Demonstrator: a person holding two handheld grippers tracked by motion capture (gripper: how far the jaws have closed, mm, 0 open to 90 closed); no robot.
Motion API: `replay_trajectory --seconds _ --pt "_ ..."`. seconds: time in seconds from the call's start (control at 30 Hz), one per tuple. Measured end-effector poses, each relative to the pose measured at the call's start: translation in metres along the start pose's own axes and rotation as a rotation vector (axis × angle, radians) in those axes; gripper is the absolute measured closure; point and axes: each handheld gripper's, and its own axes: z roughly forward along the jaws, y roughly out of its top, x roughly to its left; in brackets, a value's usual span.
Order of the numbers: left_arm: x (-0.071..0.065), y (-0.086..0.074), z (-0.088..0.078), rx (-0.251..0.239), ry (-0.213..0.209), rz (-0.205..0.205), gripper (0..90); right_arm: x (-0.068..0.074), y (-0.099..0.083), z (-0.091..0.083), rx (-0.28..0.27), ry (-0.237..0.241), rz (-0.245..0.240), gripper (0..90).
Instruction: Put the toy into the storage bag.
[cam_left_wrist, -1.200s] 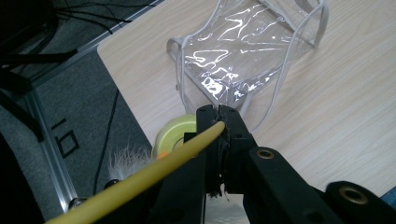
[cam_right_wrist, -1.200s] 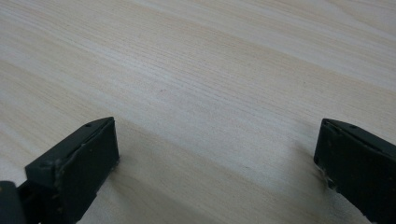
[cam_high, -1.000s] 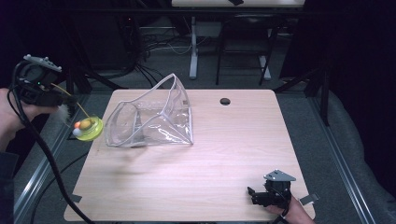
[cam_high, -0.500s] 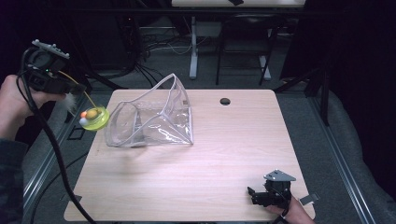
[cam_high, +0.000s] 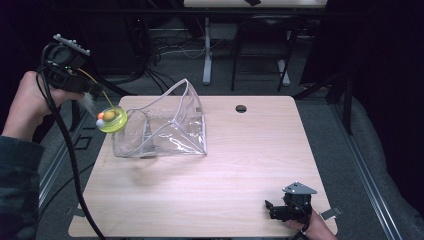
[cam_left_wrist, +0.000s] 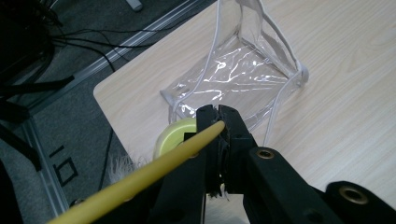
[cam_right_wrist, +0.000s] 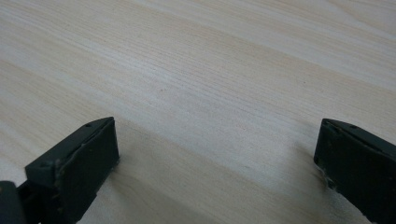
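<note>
A clear plastic pouch (cam_high: 165, 125) lies on the wooden table (cam_high: 240, 165) with its open mouth facing left. My left gripper (cam_high: 92, 90) hangs above the table's left edge, shut on a thin yellow stick (cam_left_wrist: 154, 175). From the stick dangles a yellow-green disc toy (cam_high: 111, 120) with small balls and a white feather tuft, right at the pouch's mouth. In the left gripper view the disc (cam_left_wrist: 175, 137) sits just under the shut jaws, with the pouch (cam_left_wrist: 238, 77) beyond. My right gripper (cam_high: 272, 210) rests open on the table's front right, nothing between its jaws (cam_right_wrist: 217, 154).
A round cable hole (cam_high: 241, 108) is at the table's far edge. Cables and table legs (cam_high: 207, 55) stand on the floor behind. A metal rail (cam_high: 60, 160) runs along the floor left of the table.
My left gripper has risen and moved right, carrying the toy from beside the table's left edge up to the pouch's mouth. The right gripper has stayed still.
</note>
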Motion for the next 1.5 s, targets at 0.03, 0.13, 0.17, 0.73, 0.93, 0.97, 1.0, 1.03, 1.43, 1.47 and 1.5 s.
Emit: replay_trajectory --seconds 0.03,0.13,0.17,0.73,0.93,0.97,1.0,1.03,1.43,1.47,1.5 --pt "0.000 0.001 0.001 0.002 -0.005 -0.001 88.2 0.000 0.000 0.000 0.000 0.000 0.000 0.0" --pt "-0.002 0.005 0.007 0.006 -0.019 0.004 88.2 0.000 0.000 0.000 0.000 0.000 0.000 0.0" --pt "-0.002 0.005 0.007 0.006 -0.019 0.004 88.2 0.000 0.000 0.000 0.000 0.000 0.000 0.0" --pt "-0.009 0.017 0.052 0.054 -0.085 0.015 88.2 0.000 0.000 0.000 0.006 0.001 -0.004 0.0" --pt "-0.010 0.018 0.066 0.070 -0.114 0.018 88.2 0.000 0.000 -0.001 0.006 0.001 -0.004 0.0" --pt "-0.010 0.018 0.072 0.077 -0.123 0.016 88.2 0.000 0.000 -0.001 0.006 0.001 -0.004 0.0" --pt "-0.010 0.018 0.072 0.077 -0.123 0.016 88.2 0.000 0.000 0.000 0.006 0.001 -0.004 0.0" --pt "-0.010 0.018 0.075 0.079 -0.128 0.014 88.1 0.000 0.000 -0.001 0.006 0.000 -0.004 0.0" --pt "-0.011 0.016 0.109 0.066 -0.161 0.001 88.2 0.000 0.000 -0.001 0.006 0.001 -0.004 0.0" --pt "-0.012 0.016 0.112 0.071 -0.149 0.005 88.2 0.000 0.000 -0.001 0.006 0.000 -0.004 0.0" --pt "-0.012 0.016 0.115 0.079 -0.153 0.007 88.2 0.000 0.000 -0.001 0.008 0.001 -0.003 0.0"
